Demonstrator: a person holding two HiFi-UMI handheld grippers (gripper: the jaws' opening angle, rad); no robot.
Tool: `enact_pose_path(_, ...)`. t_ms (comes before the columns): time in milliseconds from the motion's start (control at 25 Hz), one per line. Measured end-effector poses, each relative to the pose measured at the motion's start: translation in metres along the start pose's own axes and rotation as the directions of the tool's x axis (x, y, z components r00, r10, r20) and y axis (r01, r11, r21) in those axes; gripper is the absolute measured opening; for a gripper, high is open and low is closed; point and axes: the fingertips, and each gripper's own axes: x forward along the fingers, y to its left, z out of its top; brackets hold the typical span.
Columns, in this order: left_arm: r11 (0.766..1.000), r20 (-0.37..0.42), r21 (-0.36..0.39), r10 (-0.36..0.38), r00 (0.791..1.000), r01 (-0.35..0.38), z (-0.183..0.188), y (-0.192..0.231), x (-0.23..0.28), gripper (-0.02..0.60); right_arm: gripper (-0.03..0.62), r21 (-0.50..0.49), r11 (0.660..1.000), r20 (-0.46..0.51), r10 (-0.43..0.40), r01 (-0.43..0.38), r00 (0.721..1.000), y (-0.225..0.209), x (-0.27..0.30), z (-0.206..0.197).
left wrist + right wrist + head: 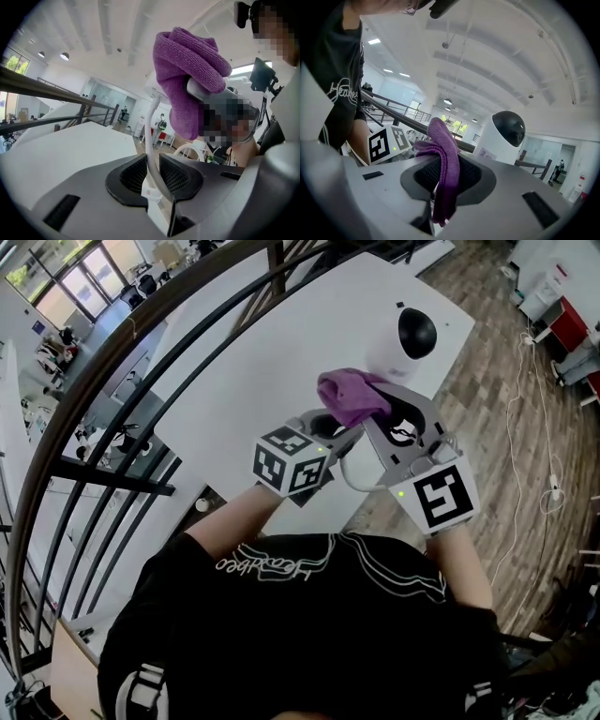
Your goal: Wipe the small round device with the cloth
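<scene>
The small round device [403,343] is white with a black dome and sits above the white table [262,371]; I cannot tell whether it rests on it. The right gripper [373,416] is shut on a folded purple cloth [352,395], whose bunched top lies just below the device. In the right gripper view the cloth [444,159] hangs between the jaws, with the device [504,136] just beyond. The left gripper [323,426] is shut on a thin white cable [151,140] running up between its pads. In the left gripper view the cloth [187,79] hides the device.
A black curved railing [141,362] runs along the left of the table. Wooden floor [497,399] lies to the right, with a loose white cord [525,418] and a red cabinet [572,324]. The person's black shirt [309,624] fills the lower head view.
</scene>
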Motion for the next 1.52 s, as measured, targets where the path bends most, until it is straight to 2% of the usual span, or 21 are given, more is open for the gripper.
enact_pose_path(320,0.996,-0.028,0.056,0.075,0.997,-0.074,-0.004,-0.001,0.004,0.084,0.066,0.024,0.996,0.085,0.084,-0.086,0.993,-0.017,-0.042,0.0)
enact_pose_path(520,0.99,-0.036,0.076,0.122,0.992,-0.119,-0.003,-0.005,0.008,0.083,0.066,-0.047,0.992,0.13,0.119,-0.114,0.984,-0.037,-0.074,-0.005)
enact_pose_path(640,0.983,-0.04,0.091,0.166,0.985,-0.162,-0.003,-0.005,0.011,0.078,0.066,-0.146,0.983,0.158,0.139,-0.116,0.978,-0.048,-0.085,-0.004)
enact_pose_path(800,0.965,-0.052,0.115,0.241,0.969,-0.234,-0.004,0.0,0.011,0.074,0.066,-0.326,0.941,0.206,0.166,-0.092,0.964,-0.056,-0.093,0.005)
enact_pose_path(920,0.956,-0.059,0.12,0.275,0.96,-0.267,-0.004,0.0,0.01,0.067,0.066,-0.406,0.91,0.253,0.206,-0.09,0.945,-0.063,-0.097,0.01)
enact_pose_path(1040,0.945,-0.081,0.15,0.304,0.949,-0.29,-0.004,-0.001,0.009,0.069,0.067,-0.458,0.884,0.288,0.246,-0.092,0.926,-0.071,-0.095,0.011)
enact_pose_path(1200,0.933,-0.09,0.149,0.343,0.935,-0.328,-0.005,-0.003,0.014,0.067,0.066,-0.509,0.854,0.332,0.312,-0.11,0.89,-0.079,-0.094,0.008)
enact_pose_path(1520,0.9,-0.078,0.155,0.421,0.903,-0.407,-0.014,0.004,0.021,0.061,0.066,-0.568,0.805,0.341,0.419,-0.17,0.842,-0.076,-0.079,-0.01)
